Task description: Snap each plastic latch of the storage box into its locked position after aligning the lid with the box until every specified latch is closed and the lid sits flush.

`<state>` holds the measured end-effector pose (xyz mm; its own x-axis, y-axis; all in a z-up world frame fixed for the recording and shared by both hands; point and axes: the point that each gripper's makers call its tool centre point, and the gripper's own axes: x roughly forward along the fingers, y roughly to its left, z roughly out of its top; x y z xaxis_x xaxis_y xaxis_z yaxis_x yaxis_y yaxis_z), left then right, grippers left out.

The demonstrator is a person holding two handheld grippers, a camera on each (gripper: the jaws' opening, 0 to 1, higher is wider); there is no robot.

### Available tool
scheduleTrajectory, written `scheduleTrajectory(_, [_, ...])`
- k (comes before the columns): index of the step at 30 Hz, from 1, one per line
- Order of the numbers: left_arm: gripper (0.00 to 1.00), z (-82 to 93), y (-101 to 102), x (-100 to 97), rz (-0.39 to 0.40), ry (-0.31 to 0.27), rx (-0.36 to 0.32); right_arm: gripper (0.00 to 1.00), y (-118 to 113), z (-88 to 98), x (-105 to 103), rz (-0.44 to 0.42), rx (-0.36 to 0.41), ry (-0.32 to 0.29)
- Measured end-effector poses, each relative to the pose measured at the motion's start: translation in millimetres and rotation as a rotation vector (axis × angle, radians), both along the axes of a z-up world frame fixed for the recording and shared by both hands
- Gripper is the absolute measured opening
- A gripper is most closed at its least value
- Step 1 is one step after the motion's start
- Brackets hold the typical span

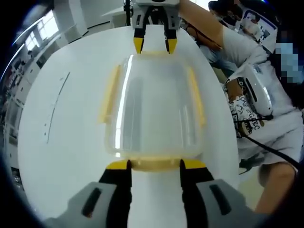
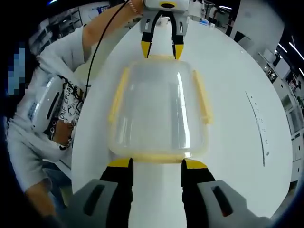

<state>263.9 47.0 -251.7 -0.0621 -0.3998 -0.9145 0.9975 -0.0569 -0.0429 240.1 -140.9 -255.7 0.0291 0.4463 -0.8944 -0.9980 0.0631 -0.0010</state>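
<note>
Clear plastic storage box with translucent lid (image 1: 154, 111) sits mid-table on the round white table (image 1: 61, 142), between the 2 grippers, one at each short end.

Left gripper (image 1: 155, 165): black jaws with yellow tips, spread wide, tips at the near yellow end latch (image 1: 154, 164). Cannot tell whether the tips touch it or stand just off. In the same view the right gripper (image 1: 155, 46) is at the far end, jaws parted, tips at the far yellow end latch (image 1: 154, 54).

Right gripper view mirrors this: own jaws apart at the near latch (image 2: 156, 157); left gripper (image 2: 162, 50) at the far end.

2 long yellow side latches, (image 1: 108, 95) and (image 1: 197, 97), appear flared outward, judged not yet snapped. Lid looks roughly aligned; flushness cannot be confirmed.

Handling judgement: box looks empty, so light, likely to skid on the smooth tabletop if pushed from 1 side only. Thin plastic, somewhat flexible, glossy and slippery. Latches are hinged strips; press on the flat outer face near its free edge, with the opposite gripper bracing the box.

Person in a white printed shirt (image 2: 57, 109) stands beside the table.
</note>
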Motion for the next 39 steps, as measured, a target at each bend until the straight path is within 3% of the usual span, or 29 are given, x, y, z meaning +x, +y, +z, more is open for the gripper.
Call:
scheduleTrajectory(11, [0.40, -0.4, -5.2, 2.6, -0.005, -0.005, 0.018, 0.40, -8.3, 2.8, 6.8, 0.067, 0.028, -0.062])
scheduleTrajectory(17, [0.39, 0.2, -1.4, 4.7, 0.005, -0.034, 0.008, 0.36, -15.7, 18.6, 5.0, 0.071, 0.107, -0.093])
scheduleTrajectory(19, [0.32, -0.5, 6.8, 7.0, 0.007, -0.060, 0.050, 0.33, -22.4, 19.8, 5.6, 0.070, 0.113, -0.110])
scheduleTrajectory(21, [0.25, 0.0, 13.8, 19.8, -0.006, -0.147, 0.076, 0.31, -26.7, 19.0, 7.4, 0.061, 0.123, -0.121])
scheduleTrajectory(24, [0.25, 0.6, 14.2, 17.8, 0.073, -0.103, 0.044, 0.30, -31.5, 18.3, 8.6, 0.047, 0.136, -0.125])
scheduleTrajectory(30, [0.12, 18.1, 24.0, 38.4, 0.095, -0.205, 0.017, 0.29, -34.4, 23.7, 9.3, 0.049, 0.182, -0.163])
scheduleTrajectory(34, [0.03, 40.9, 11.8, 46.3, 0.121, -0.267, -0.040, 0.28, -33.3, 28.0, 9.2, 0.053, 0.228, -0.183])
scheduleTrajectory(36, [0.00, 50.6, -2.2, 46.3, 0.089, -0.307, -0.056, 0.28, -33.8, 28.3, 11.3, 0.048, 0.246, -0.189])
scheduleTrajectory(39, [0.00, 56.1, -24.5, 37.7, 0.053, -0.301, -0.069, 0.26, -33.7, 27.8, 12.5, 0.044, 0.265, -0.204])
